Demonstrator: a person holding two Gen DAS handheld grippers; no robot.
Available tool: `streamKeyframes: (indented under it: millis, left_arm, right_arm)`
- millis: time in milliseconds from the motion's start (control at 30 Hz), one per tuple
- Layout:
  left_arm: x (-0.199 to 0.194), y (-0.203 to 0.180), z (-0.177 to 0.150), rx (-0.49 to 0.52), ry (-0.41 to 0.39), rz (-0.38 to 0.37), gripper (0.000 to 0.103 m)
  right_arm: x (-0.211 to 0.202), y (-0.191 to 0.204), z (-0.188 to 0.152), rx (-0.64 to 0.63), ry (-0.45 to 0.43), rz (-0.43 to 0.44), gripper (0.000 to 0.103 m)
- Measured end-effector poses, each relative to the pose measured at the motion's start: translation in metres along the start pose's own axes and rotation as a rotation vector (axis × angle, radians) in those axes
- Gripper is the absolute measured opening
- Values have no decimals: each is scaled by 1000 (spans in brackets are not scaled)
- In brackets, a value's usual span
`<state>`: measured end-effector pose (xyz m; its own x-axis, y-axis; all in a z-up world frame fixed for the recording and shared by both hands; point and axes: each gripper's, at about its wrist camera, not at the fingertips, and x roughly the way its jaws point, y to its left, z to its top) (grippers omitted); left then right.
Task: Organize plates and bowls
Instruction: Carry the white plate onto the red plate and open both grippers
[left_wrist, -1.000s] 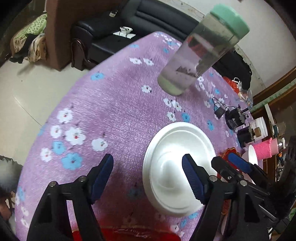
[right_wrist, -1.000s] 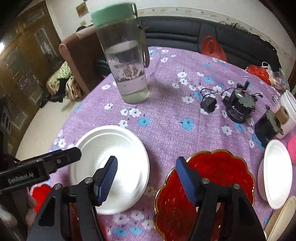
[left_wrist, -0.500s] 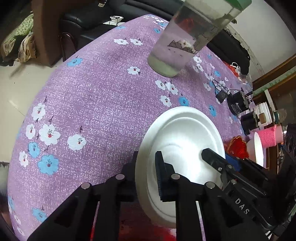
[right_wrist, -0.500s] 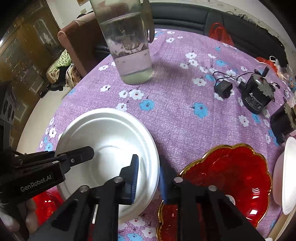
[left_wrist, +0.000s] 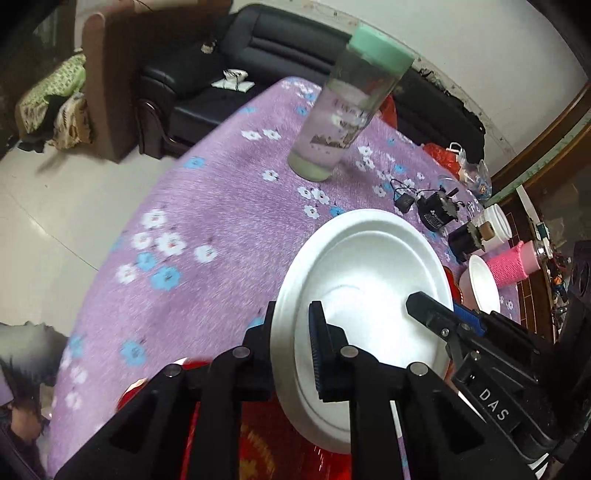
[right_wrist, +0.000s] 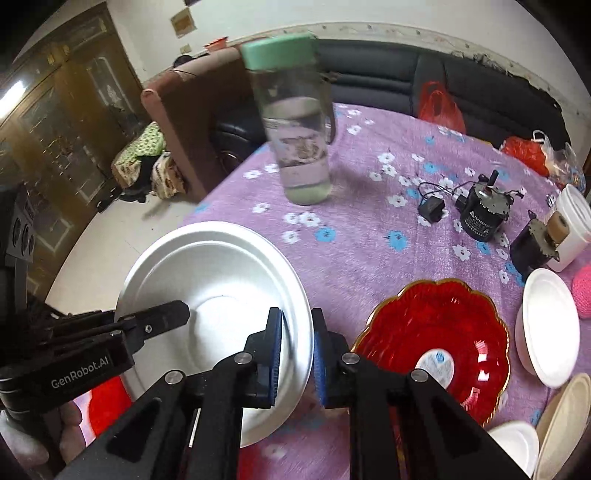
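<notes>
Purple flowered worktop (left_wrist: 207, 236) now lies clear beneath the white plate (left_wrist: 369, 280); both jaws, apart a second ago, are clamped on its opposite rims; left gripper (left_wrist: 291, 350) and right gripper (right_wrist: 295, 354) have raised it, ready for stacking.

The table (right_wrist: 369, 258) carries all items. A large plate (right_wrist: 221, 280) sits at the near left, its rim clamped on opposite sides: the left gripper (left_wrist: 291, 354) on its left edge, the right gripper (right_wrist: 295, 354) on its right edge. A scalloped dish (right_wrist: 436, 332) lies just right of the plate, apart from it. Behind both stands a bottle (right_wrist: 295, 140), upright, toward the table's far side. Right of the bottle lie a small adapter (right_wrist: 430, 210) and a motor (right_wrist: 484, 214), near each other. Further right, a second motor (right_wrist: 532, 247) touches a cup (right_wrist: 572, 225). A small bowl (right_wrist: 546, 328) sits right of the scalloped dish. A sofa (right_wrist: 388, 85) stands behind the table.
</notes>
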<state>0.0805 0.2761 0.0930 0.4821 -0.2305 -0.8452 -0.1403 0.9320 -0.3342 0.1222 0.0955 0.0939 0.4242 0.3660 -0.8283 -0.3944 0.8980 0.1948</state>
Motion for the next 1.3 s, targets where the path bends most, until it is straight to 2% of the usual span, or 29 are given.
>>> streamKeyframes:
  millis: [167,333,533,767,967,1033,1100,1133,1200,1300]
  left_arm:
    - [-42,10,-28,1,-57,37,15]
    - [-64,22,-65,14,-96,91,15]
    - [-55,47,-100,-19,-72,110,15]
    - [-29,65,-116,-31,-47,159,15]
    - [-17,72,-120,-35,-32,182,15]
    - [-15,74,-121,-37,-31,183,19]
    - [-13,75,-121,-45,-29,167,36]
    - [-15,76,-122,-52,-38,149,41]
    - [-20,76,-123,-60,-55,119,56]
    - [-28,78,-124,-86,-69,80,57]
  right_arm:
    - [-25,33,-24,-43,-19,29,17]
    - [-30,55,-52,-65,-13,63,17]
    - [-20,73,-80,-80,13,66,17]
    - [10,79,-105,-77,64,55,17]
    - [27,80,-113,-61,85,55,17]
    - [29,80,-113,-58,85,55,17]
    - [29,80,-114,-49,80,54,17]
    - [29,78,-114,-35,76,55,17]
    - [30,75,-114,-7,81,75,18]
    - [29,71,-114,12,74,95,22]
